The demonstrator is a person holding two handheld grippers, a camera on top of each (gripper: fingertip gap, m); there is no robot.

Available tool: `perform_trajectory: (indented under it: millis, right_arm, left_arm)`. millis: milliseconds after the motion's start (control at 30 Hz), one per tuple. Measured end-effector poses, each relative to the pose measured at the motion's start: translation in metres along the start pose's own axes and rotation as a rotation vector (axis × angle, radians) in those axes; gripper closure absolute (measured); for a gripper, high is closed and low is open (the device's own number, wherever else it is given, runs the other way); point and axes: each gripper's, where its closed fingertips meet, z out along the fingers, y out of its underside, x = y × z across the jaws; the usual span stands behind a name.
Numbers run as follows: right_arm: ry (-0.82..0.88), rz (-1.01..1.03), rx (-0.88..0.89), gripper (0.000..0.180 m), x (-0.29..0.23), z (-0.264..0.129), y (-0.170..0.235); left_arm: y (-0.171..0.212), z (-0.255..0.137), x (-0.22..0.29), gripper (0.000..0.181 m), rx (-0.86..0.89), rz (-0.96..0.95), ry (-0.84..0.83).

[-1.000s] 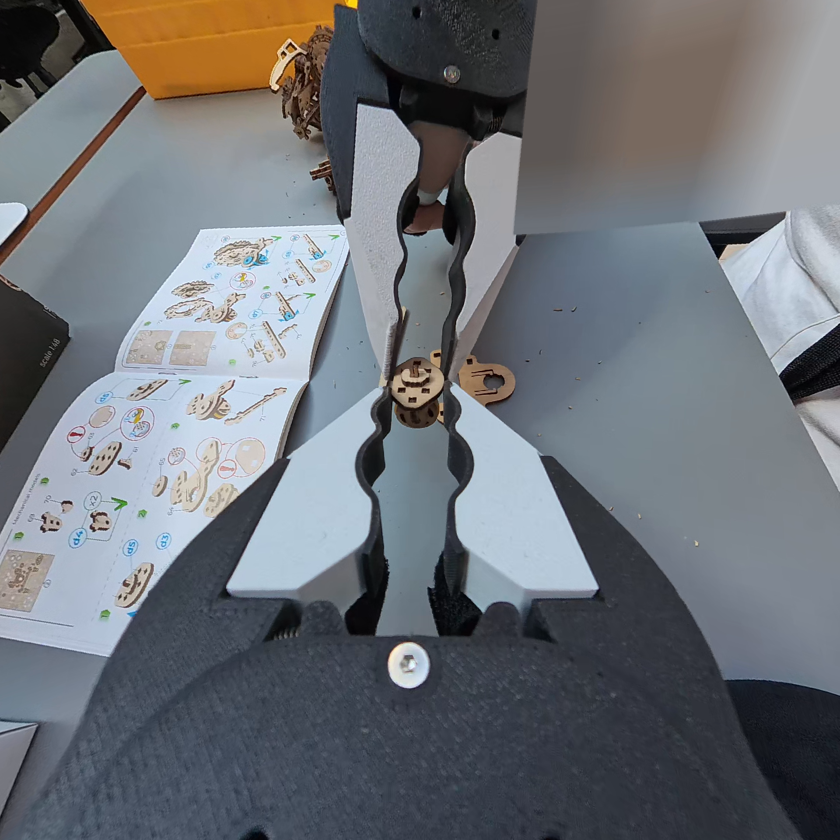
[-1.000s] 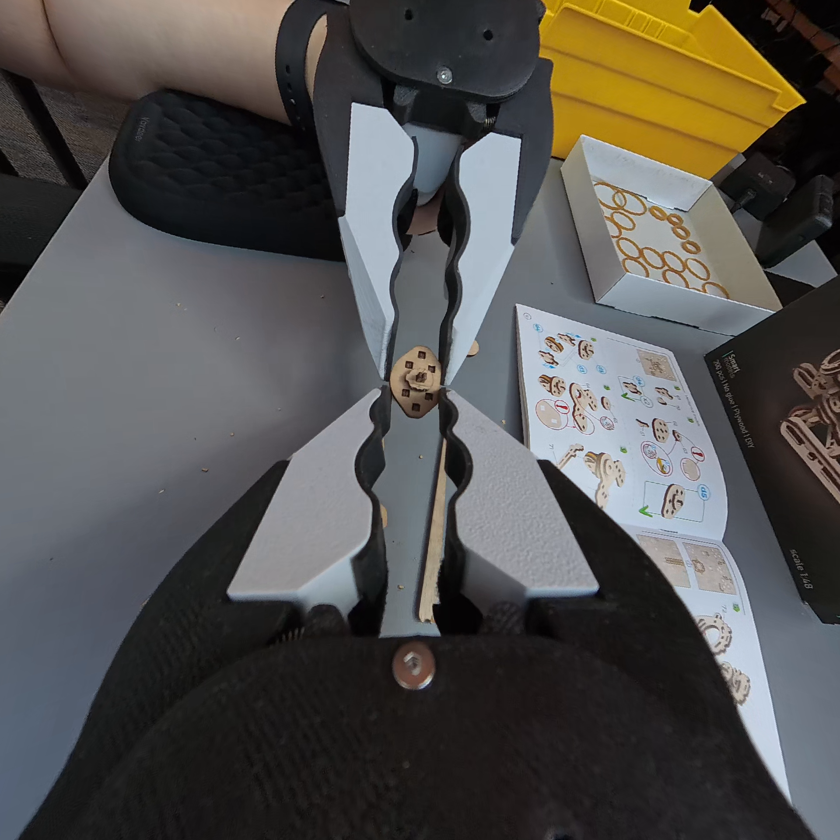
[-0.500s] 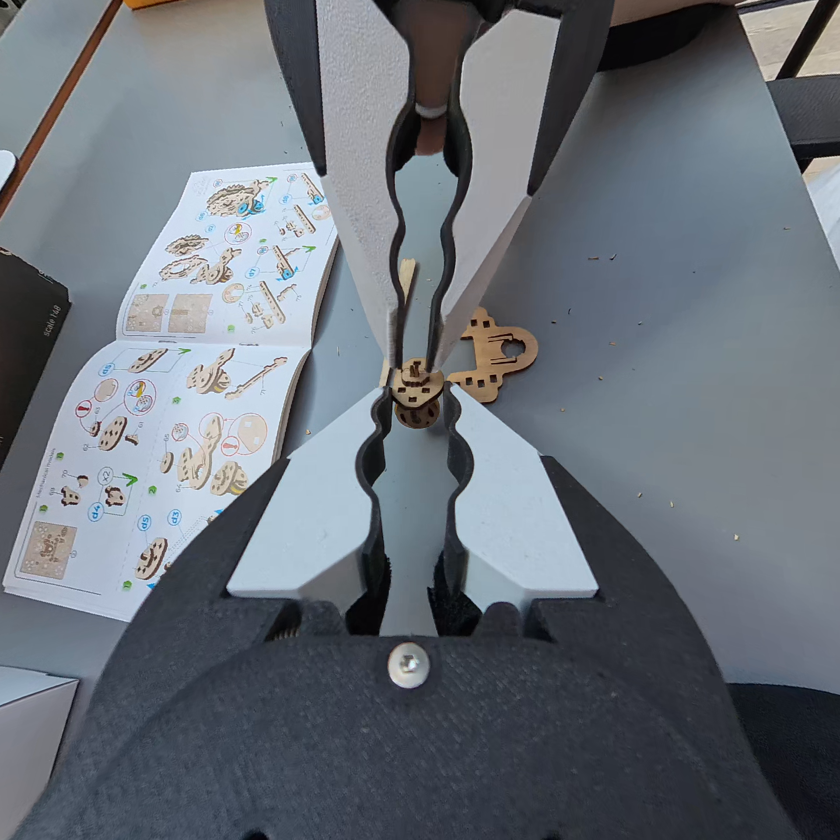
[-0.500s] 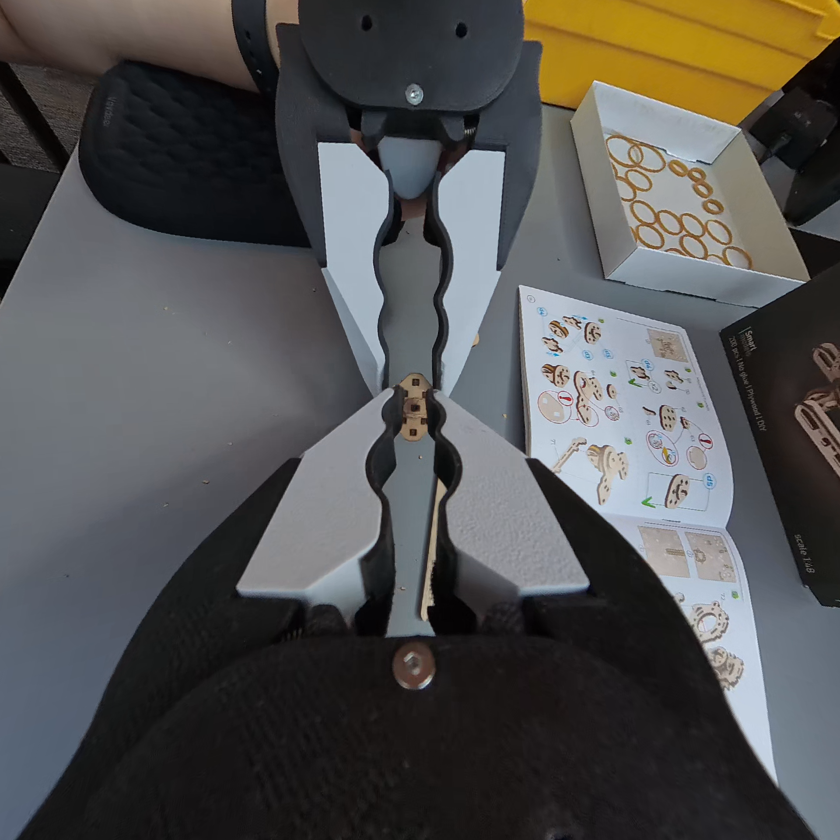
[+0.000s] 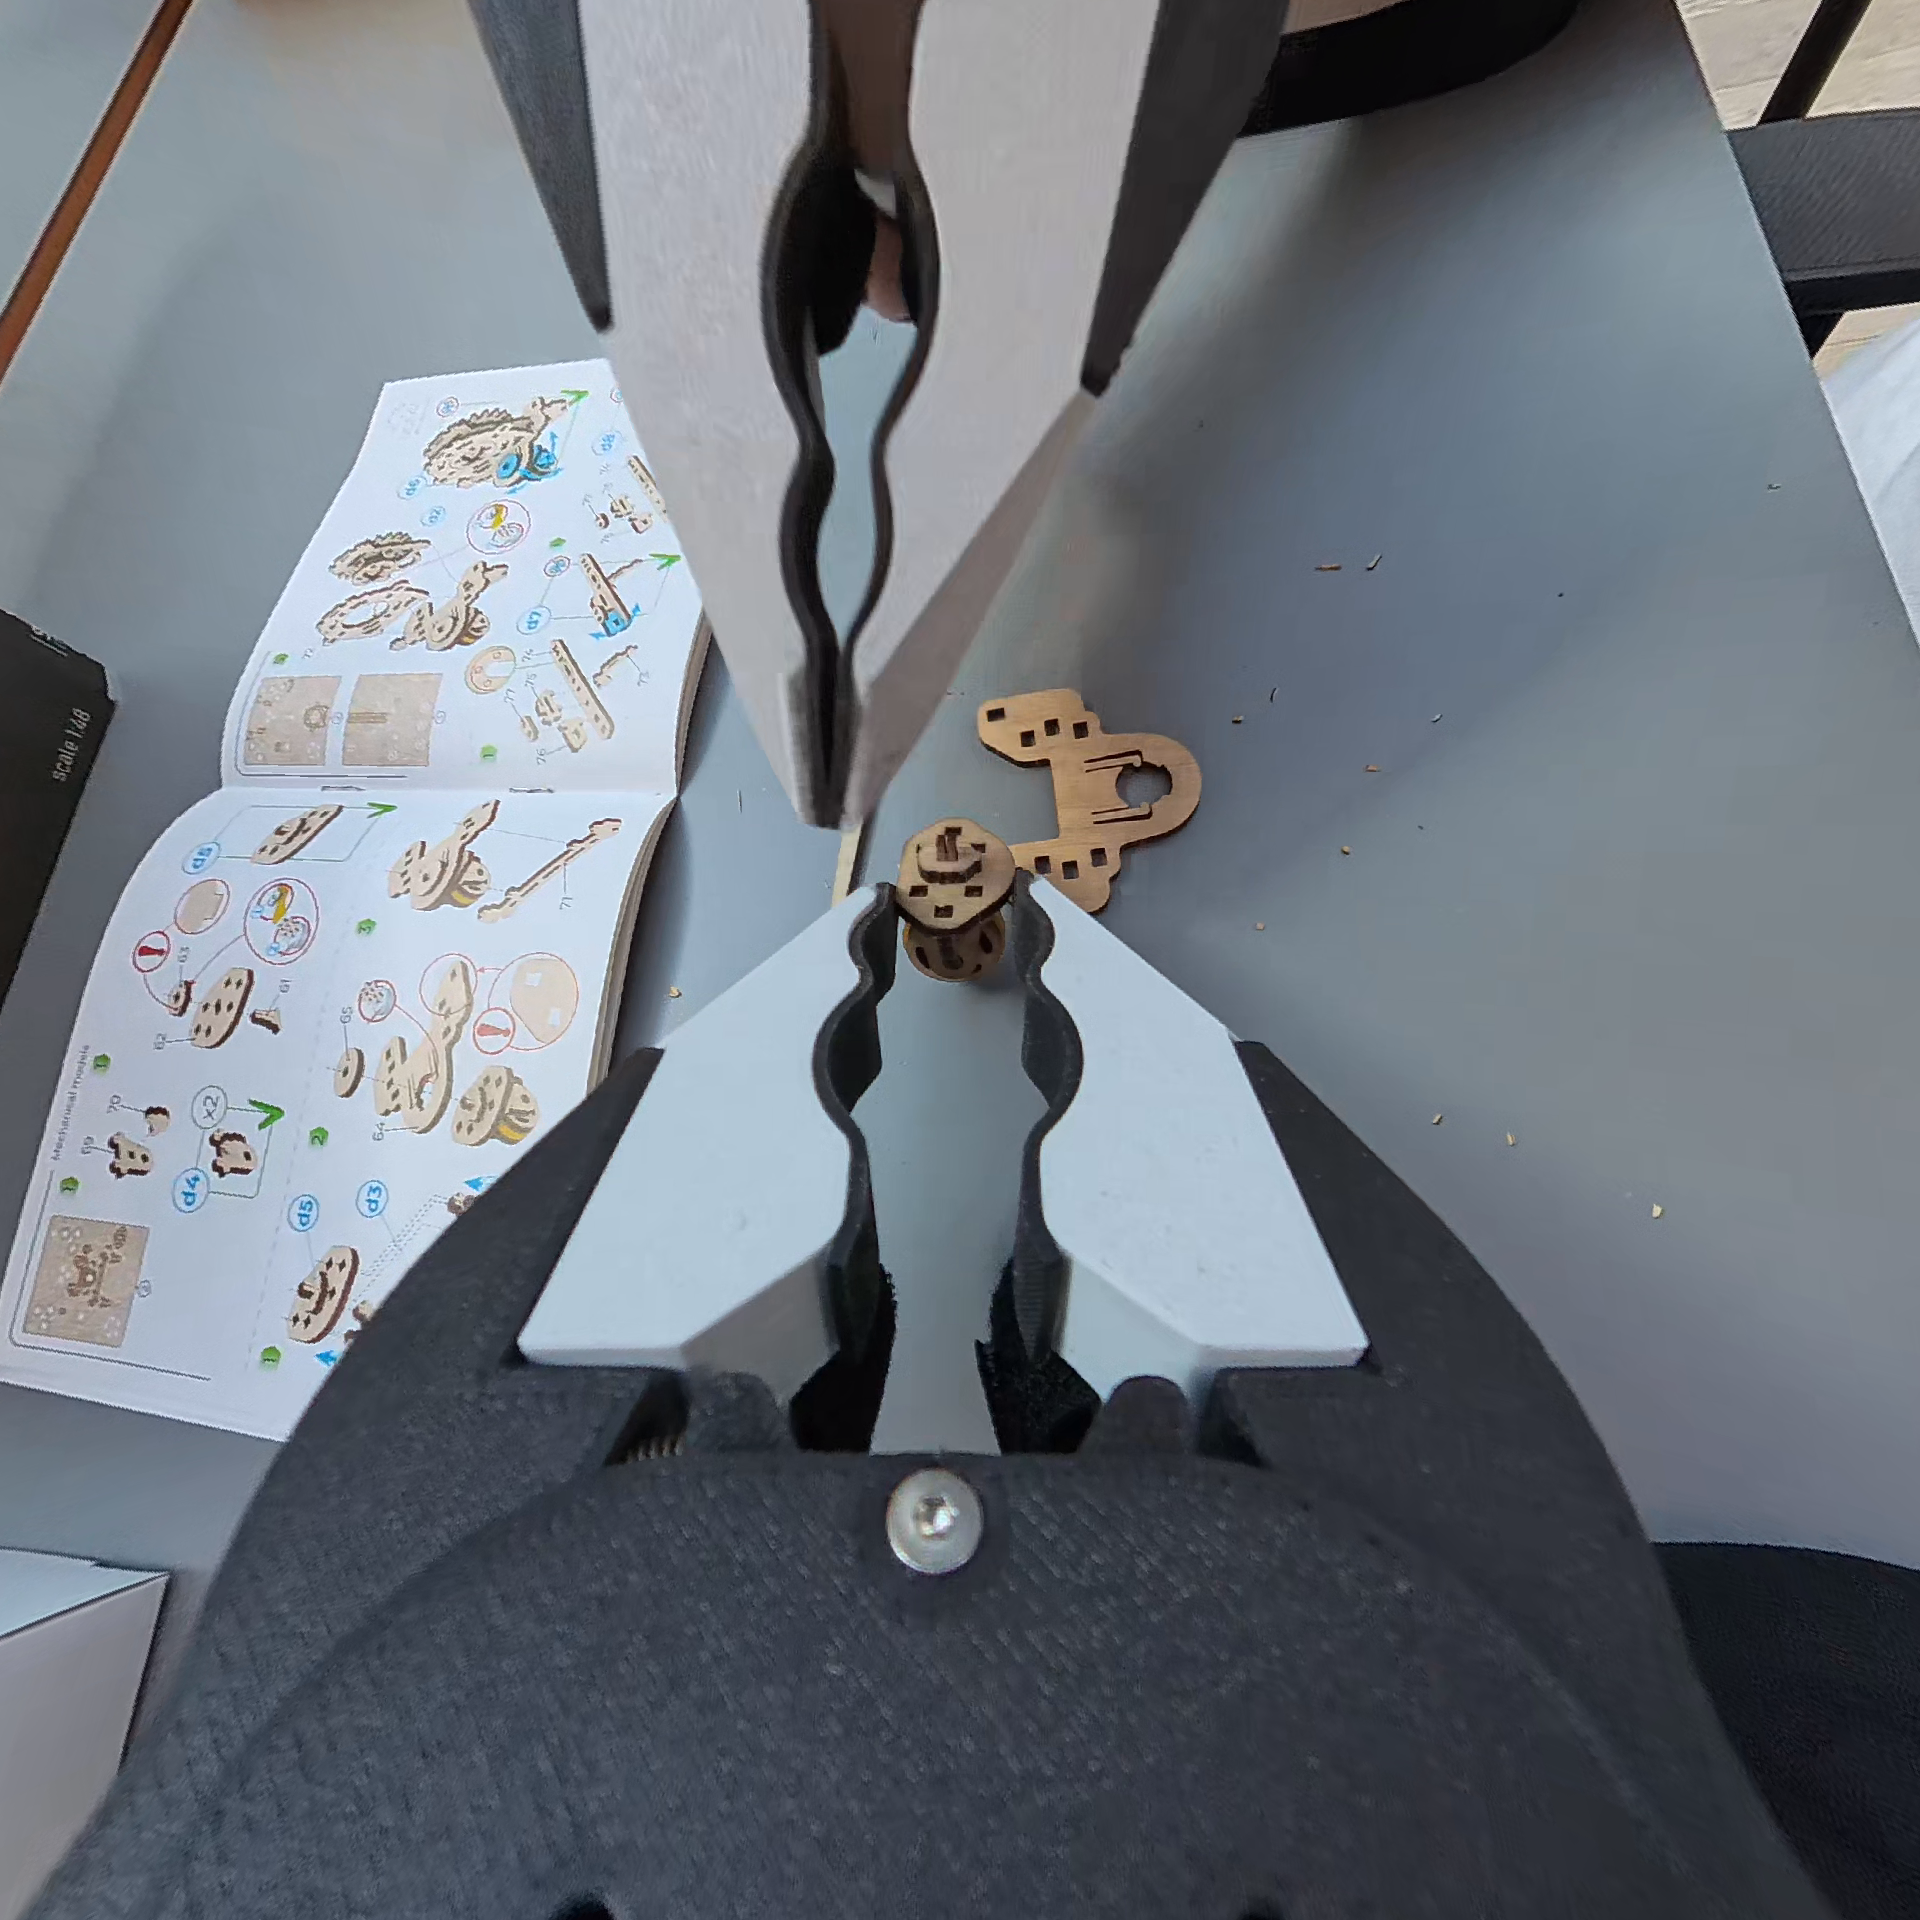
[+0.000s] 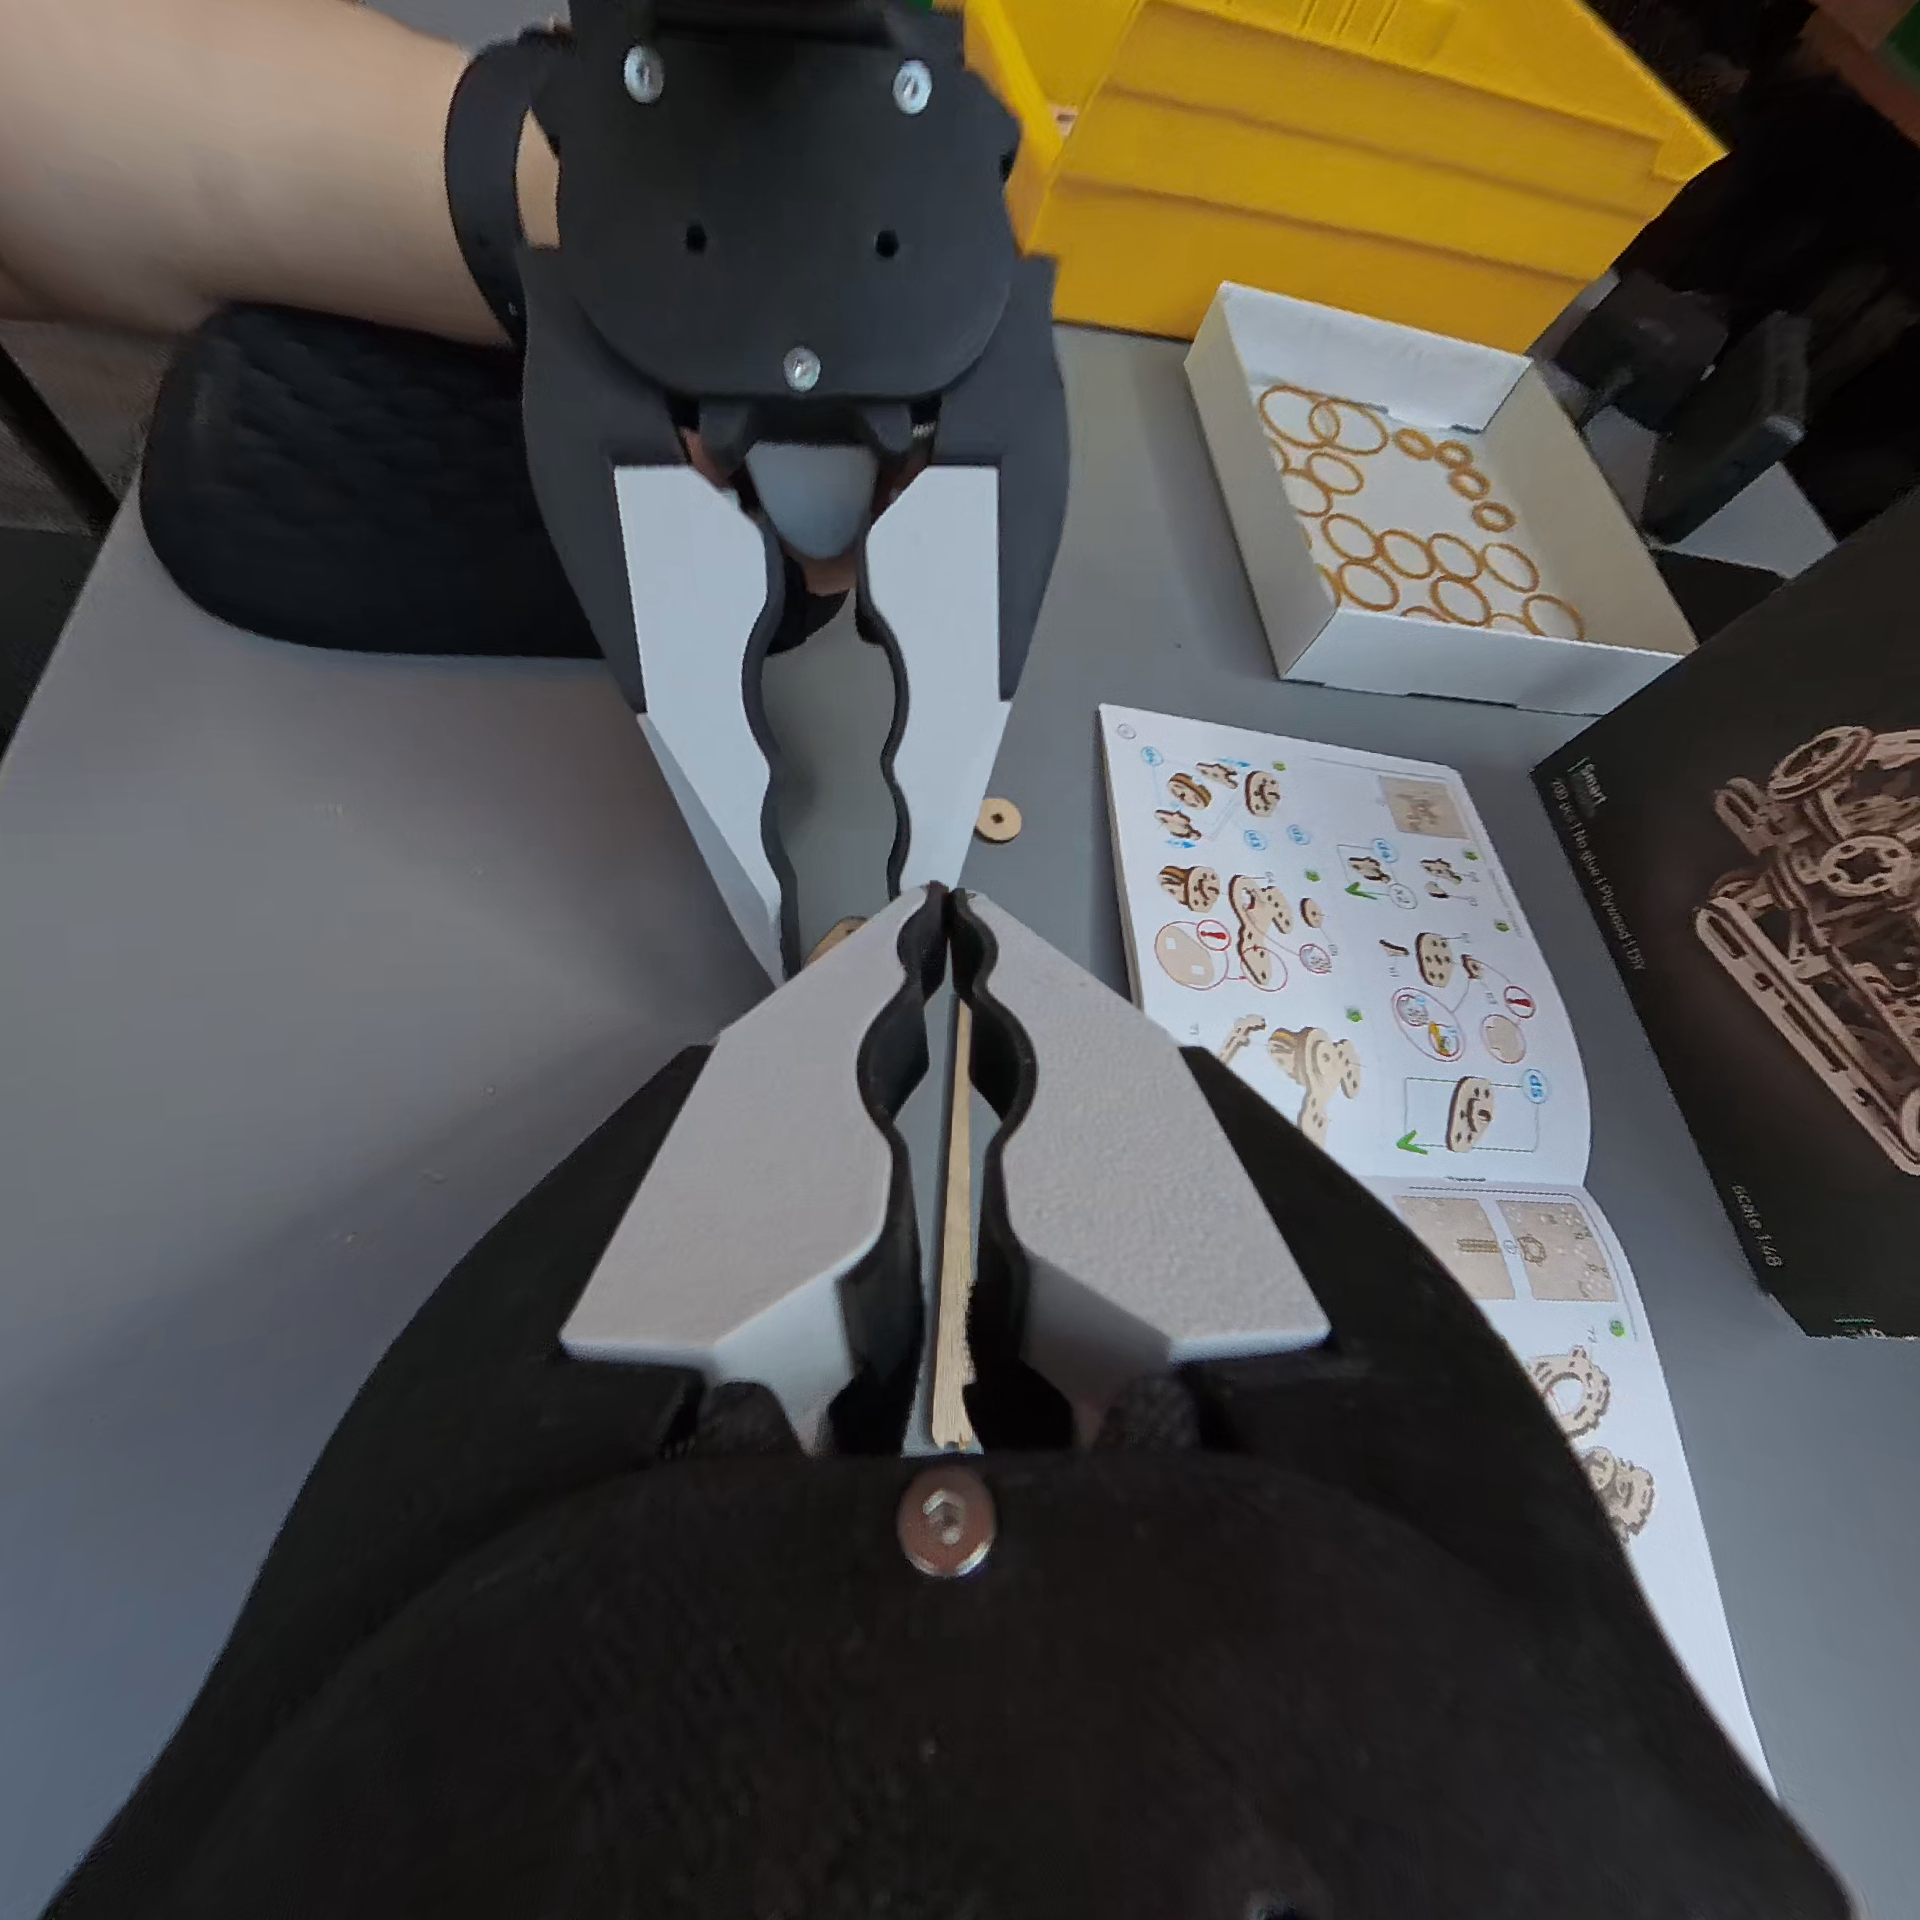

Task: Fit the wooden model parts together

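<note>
Your left gripper (image 5: 954, 902) pinches the small wooden disc assembly (image 5: 951, 896) between its fingertips: a slotted round plate with a little peg on top and a second disc just beneath it, held above the grey table (image 5: 1455, 935). Your right gripper (image 6: 948, 902) has its fingers pressed together at the tips; whether anything is caught between them cannot be told. In the left wrist view the right gripper's closed tips (image 5: 828, 805) sit just to the upper left of the disc assembly, apart from it.

Just beyond the assembly, a flat wooden bracket (image 5: 1091, 774) with square slots and a round cut-out lies flat on the table. A thin wooden stick (image 6: 954, 1226) lies on the table under your right gripper, seen through the gap between its fingers. A small wooden washer (image 6: 998, 821) rests on the table just beside the left gripper's finger in the right wrist view.

The open instruction booklet (image 5: 416, 831) lies to the left of your left gripper, toward the table's left edge, with a black box (image 6: 1766, 935) beyond it. A white tray of wooden rings (image 6: 1413, 509) sits near the far edge, in front of a yellow bin (image 6: 1299, 156). A black padded rest (image 6: 343, 488) lies at the edge under the person's forearm (image 6: 208, 187).
</note>
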Motion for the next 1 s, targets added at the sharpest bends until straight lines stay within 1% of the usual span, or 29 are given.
perform_trajectory:
  millis: [33, 67, 133, 233, 333, 400, 533, 733, 867, 1000]
  right_arm:
    - [0.007, 0.036, 0.054, 0.18, 0.005, -0.006, -0.01]
    - [-0.011, 0.064, 0.097, 0.18, 0.006, -0.012, -0.017]
    - [-0.08, 0.066, 0.097, 0.18, -0.001, -0.015, -0.015]
    - [-0.13, 0.007, -0.021, 0.18, -0.014, -0.004, 0.01]
    - [-0.16, -0.012, -0.094, 0.176, -0.022, 0.006, 0.023]
    - [-0.165, -0.002, -0.119, 0.174, -0.023, 0.01, 0.026]
    - [-0.189, 0.022, -0.134, 0.179, -0.027, 0.011, 0.028]
    - [-0.175, -0.038, -0.17, 0.18, -0.029, 0.011, 0.031]
    - [-0.133, -0.057, -0.164, 0.18, -0.023, 0.01, 0.027]
    - [-0.105, 0.008, -0.056, 0.18, -0.012, -0.001, 0.007]
  left_arm:
    - [0.0, 0.001, 0.001, 0.16, -0.002, 0.002, 0.003]
    - [0.0, 0.001, 0.002, 0.16, -0.001, 0.001, 0.007]
    - [0.0, 0.001, 0.003, 0.16, 0.003, -0.011, 0.021]
    - [0.0, 0.0, 0.004, 0.16, 0.001, -0.027, 0.037]
    - [0.002, 0.001, 0.005, 0.16, -0.02, 0.009, 0.025]
    - [0.003, 0.002, 0.005, 0.16, -0.033, 0.032, 0.013]
    - [0.004, 0.003, 0.006, 0.16, -0.045, 0.05, 0.003]
    - [0.004, 0.003, 0.008, 0.16, -0.05, 0.054, 0.012]
    - [0.003, 0.003, 0.011, 0.161, -0.054, 0.057, 0.022]
    - [0.003, 0.003, 0.01, 0.161, -0.053, 0.057, 0.021]
